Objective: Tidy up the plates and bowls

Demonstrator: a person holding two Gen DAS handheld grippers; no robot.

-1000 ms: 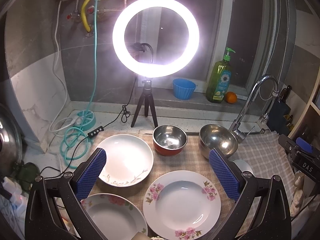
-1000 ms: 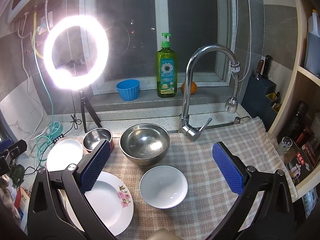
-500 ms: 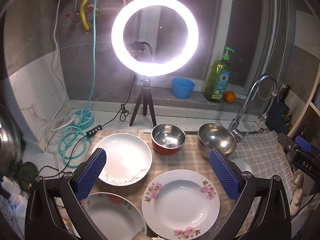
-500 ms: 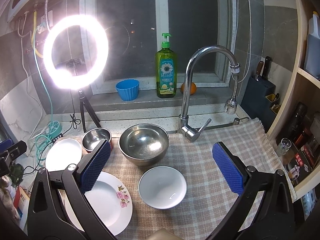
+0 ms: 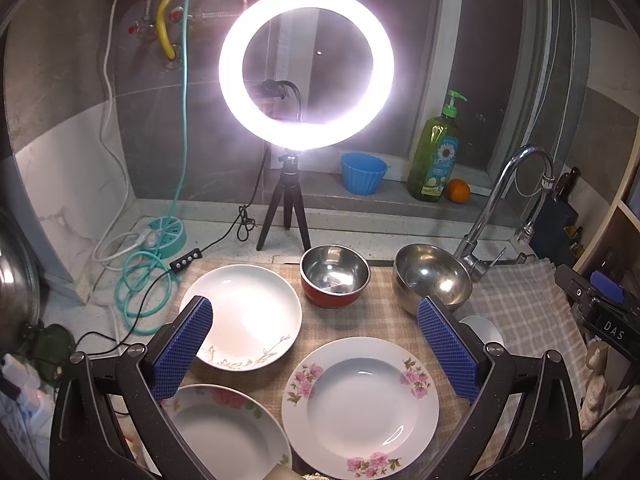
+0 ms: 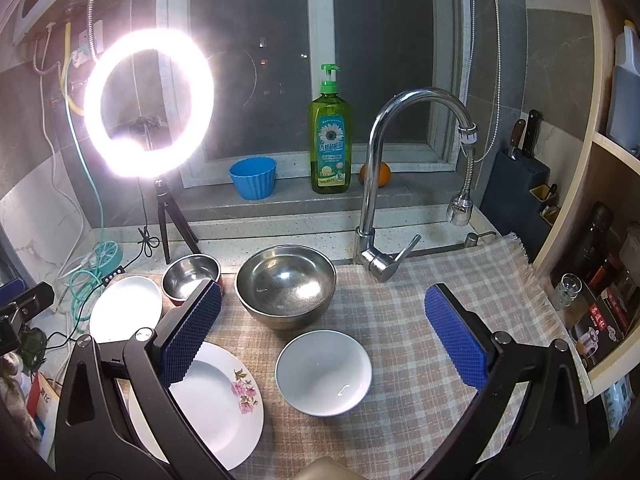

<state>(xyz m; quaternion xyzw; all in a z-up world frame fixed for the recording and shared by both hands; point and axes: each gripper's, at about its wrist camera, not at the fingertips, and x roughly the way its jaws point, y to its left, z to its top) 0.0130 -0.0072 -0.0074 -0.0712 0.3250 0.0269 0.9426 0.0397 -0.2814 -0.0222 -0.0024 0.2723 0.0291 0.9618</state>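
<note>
1. looking down the left gripper, i see its blue pads spread wide with nothing between them, hanging above the checked cloth.
2. under it lie three plates: a white plate with a twig pattern at the back left, a pink-flowered plate just in front and to the right, and a second flowered plate at the near left, partly hidden by the gripper's arm.
3. behind the plates i see a small steel bowl with a red outside and, to its right, a large steel bowl, close together but apart.
4. the right gripper is also gaping wide and carries nothing.
5. in its view a white bowl sits upright on the cloth between the pads, just in front of the large steel bowl; i cannot tell if the two touch.
6. left of the white bowl is the pink-flowered plate, near it but not touching.
7. a lit ring light on a tripod stands behind the dishes, with the faucet to the right and a green soap bottle, blue cup and orange on the sill.
</note>
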